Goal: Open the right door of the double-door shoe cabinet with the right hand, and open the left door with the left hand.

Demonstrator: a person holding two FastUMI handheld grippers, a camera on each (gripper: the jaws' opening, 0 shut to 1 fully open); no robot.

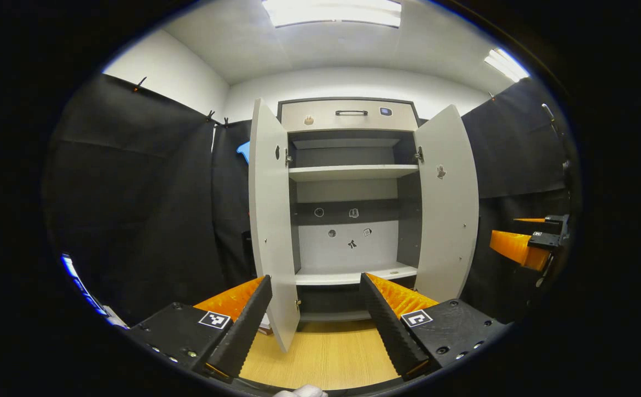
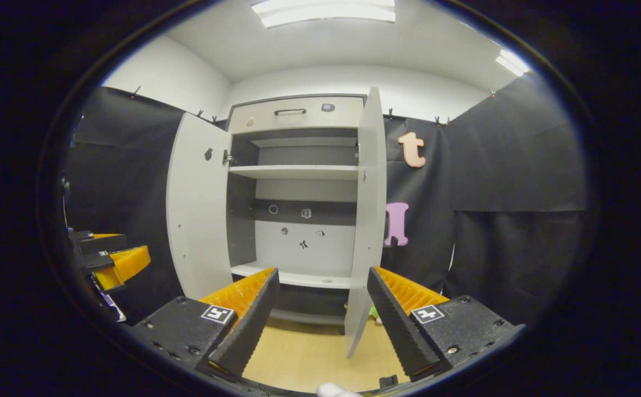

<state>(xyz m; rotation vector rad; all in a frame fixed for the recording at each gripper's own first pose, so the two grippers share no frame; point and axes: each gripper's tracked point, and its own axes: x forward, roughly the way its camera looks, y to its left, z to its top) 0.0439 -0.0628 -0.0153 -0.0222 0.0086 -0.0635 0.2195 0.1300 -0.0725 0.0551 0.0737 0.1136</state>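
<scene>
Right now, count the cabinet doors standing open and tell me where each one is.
2. The left door is swung out on the cabinet's left side; the right door is swung out on its right. The drawer above stays shut.

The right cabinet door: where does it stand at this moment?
In the right gripper view the right door stands swung open, edge-on, just above the gap between the right gripper fingers; the left door stands open opposite.

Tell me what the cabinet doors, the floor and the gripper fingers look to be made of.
Left door and right door: probably laminated board, matte pale grey, flat and thin-edged with small fitting holes.
Floor: wood or wood-look laminate, light tan with faint grain.
Left gripper fingers: likely printed plastic, orange bodies with black ribbed pads, possibly rubber. The right gripper looks the same.
</scene>
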